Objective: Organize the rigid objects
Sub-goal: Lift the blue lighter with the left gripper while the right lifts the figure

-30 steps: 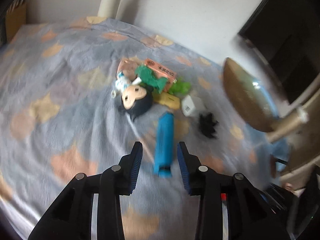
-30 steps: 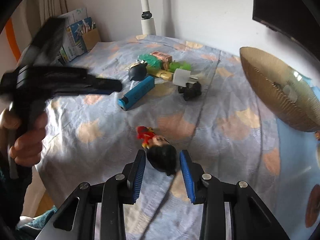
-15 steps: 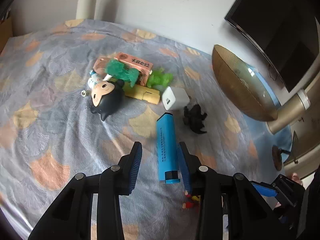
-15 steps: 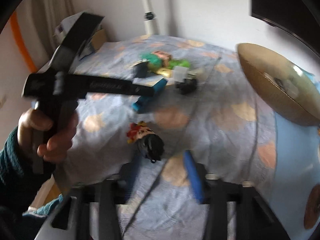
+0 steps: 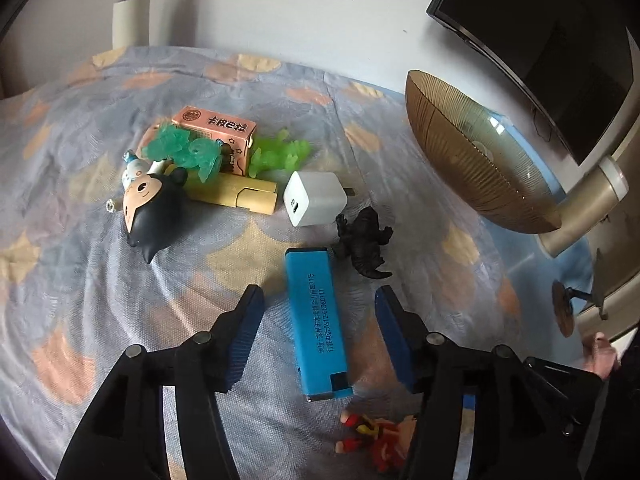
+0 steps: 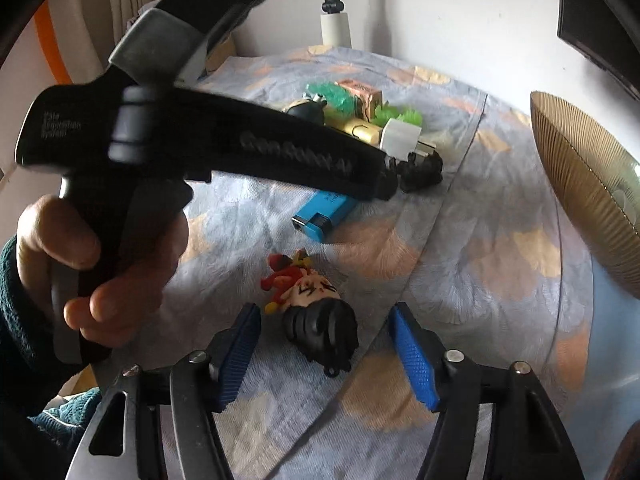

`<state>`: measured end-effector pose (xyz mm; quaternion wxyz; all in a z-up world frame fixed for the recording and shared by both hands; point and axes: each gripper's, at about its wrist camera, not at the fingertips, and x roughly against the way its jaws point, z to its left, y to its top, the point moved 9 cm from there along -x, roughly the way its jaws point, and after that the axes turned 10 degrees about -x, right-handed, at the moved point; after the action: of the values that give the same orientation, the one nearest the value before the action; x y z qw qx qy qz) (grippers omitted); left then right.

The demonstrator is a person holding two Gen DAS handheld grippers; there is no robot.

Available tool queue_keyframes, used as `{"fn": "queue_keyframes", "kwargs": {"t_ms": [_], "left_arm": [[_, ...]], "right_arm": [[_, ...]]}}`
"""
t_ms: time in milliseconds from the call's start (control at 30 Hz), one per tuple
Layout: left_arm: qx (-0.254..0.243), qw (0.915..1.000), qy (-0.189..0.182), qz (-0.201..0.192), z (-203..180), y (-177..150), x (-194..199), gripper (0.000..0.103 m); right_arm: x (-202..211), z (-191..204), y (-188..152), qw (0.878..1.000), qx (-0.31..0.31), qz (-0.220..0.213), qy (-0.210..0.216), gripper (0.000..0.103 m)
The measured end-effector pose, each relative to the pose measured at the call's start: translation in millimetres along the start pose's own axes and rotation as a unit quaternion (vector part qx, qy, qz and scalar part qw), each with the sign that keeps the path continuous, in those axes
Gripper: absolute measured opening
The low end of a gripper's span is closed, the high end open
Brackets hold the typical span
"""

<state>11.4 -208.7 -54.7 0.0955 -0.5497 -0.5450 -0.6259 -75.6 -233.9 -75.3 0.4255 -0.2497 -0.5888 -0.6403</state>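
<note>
Blue case (image 5: 318,322) lies lengthwise at lower centre of your left wrist view, right between the left gripper (image 5: 318,336) jaws, pads clear of it on both sides, so nothing held yet. It looks like a stiff plastic slab, probably light, smooth sides that may slip; take it across the narrow width near the middle, not at the dark notched end nearest you. Red figure (image 6: 316,304) with the big black hair sits at lower centre of the right wrist view between the right gripper (image 6: 324,354) jaws, also untouched; it looks hard, lumpy and top-heavy at the head, so pinch the head, where the pads get some flat. Beyond the case: black dinosaur toy (image 5: 364,240) just right of its far end, white charger (image 5: 316,198) above that, then the black-haired doll (image 5: 154,210), yellow bar (image 5: 240,196), green toys (image 5: 188,152) and pink box (image 5: 216,126) bunched at centre left. Gold ribbed bowl (image 5: 476,152) is at the right edge, well apart, probably the drop spot. Against a second ago: left jaws have just opened wider and now straddle the case; right jaws spread, then have just been narrowing around the figure.
</note>
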Motion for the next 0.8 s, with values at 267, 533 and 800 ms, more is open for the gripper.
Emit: {"fn": "queue_keyframes", "kwargs": {"t_ms": [267,533,800], "left_arm": [[-0.031,0.9990,0.031,-0.005,16.1,-11.3,18.3,0.021],[-0.025,0.9990,0.035,0.014,37.2,-62.7,57.2,0.021],[-0.007,0.9997,0.018,-0.017,35.0,-74.6,64.3,0.037]], "right_arm": [[18.9,-8.4,-1.3,0.999,-0.001,-0.024,-0.040,0.033],[23.6,-25.9,-3.7,0.998,-0.050,-0.014,-0.047,0.033],[25.9,-30.0,-19.4,0.996,-0.082,0.003,-0.037,0.038]]}}
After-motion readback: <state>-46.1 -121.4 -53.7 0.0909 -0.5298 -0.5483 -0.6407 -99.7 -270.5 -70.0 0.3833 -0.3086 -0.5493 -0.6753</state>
